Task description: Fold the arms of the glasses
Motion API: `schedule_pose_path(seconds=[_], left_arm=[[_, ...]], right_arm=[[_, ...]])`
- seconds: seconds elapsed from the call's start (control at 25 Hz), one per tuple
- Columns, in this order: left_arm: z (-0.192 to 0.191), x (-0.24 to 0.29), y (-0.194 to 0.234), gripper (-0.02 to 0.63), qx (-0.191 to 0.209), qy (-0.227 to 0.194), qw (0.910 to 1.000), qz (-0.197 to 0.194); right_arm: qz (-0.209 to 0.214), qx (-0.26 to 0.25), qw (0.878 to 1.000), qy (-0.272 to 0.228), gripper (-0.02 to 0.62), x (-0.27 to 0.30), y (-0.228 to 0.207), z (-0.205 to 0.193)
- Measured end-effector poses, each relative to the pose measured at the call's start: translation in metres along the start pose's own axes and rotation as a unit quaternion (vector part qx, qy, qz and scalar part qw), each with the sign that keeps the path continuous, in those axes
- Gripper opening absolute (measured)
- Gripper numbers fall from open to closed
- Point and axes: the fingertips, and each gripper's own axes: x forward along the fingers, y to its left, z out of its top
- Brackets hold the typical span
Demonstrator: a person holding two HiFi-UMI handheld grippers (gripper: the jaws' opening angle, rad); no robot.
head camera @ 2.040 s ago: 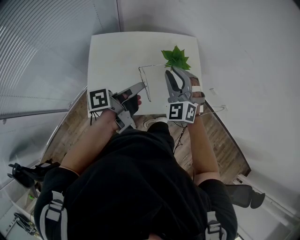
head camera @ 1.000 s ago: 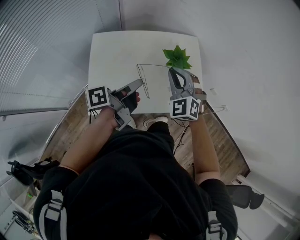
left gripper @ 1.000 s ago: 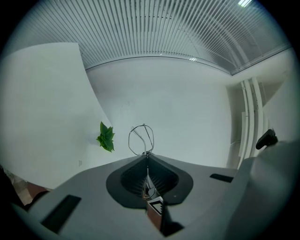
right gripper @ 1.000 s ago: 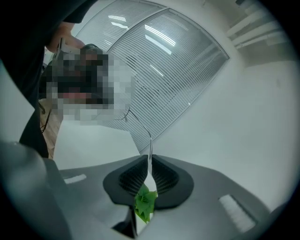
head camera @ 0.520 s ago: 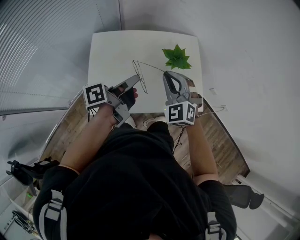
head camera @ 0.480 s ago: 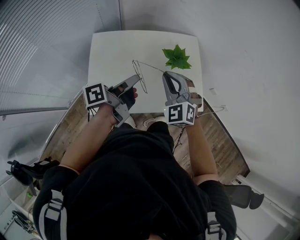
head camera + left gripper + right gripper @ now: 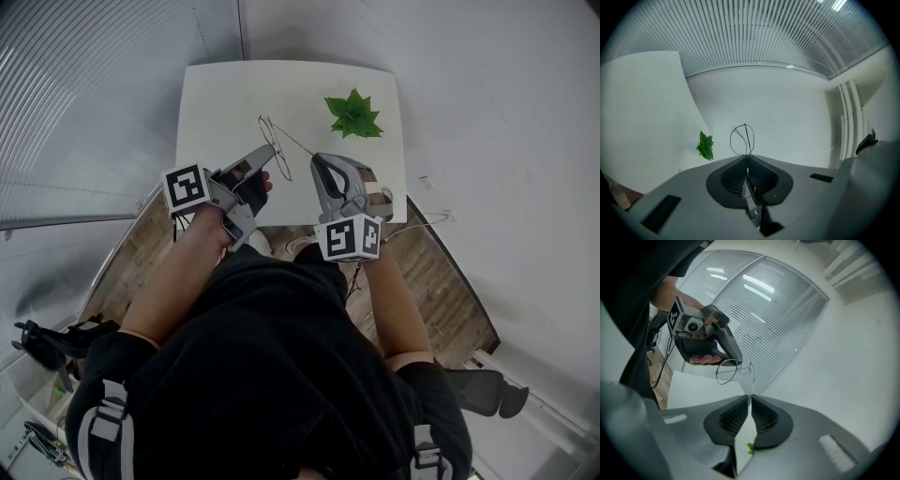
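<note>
At the left of centre in the head view, your left gripper (image 7: 267,150) reaches up and to the right over the near edge of the white table (image 7: 216,94). Its jaws are pressed together on the wire-framed glasses (image 7: 291,140). In the left gripper view, a thin wire of the frame runs down between the ribbed pads, and one round lens ring (image 7: 731,140) stands up just past the tips.

The glasses hang in the air above the table, between your two tools and a little left of the frame's centre. One temple arm (image 7: 750,380) slants from the frame to the right.

Right of centre, your right gripper (image 7: 315,157) pinches the far end of that arm. Its own view shows the pads closed on the thin wire.

Further right, a green artificial leaf sprig (image 7: 353,114) lies on the table's upper right part, apart from both tools.
</note>
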Motion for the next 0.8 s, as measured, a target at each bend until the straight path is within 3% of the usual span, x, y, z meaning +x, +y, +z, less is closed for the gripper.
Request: schedule_pose_path(seconds=[0.8], left_arm=[[0.007, -0.001, -0.005, 0.012, -0.001, -0.006, 1.0000, -0.006]], right_arm=[[0.052, 0.009, 0.998, -0.022, 0.043, 0.005, 0.044, 0.021]])
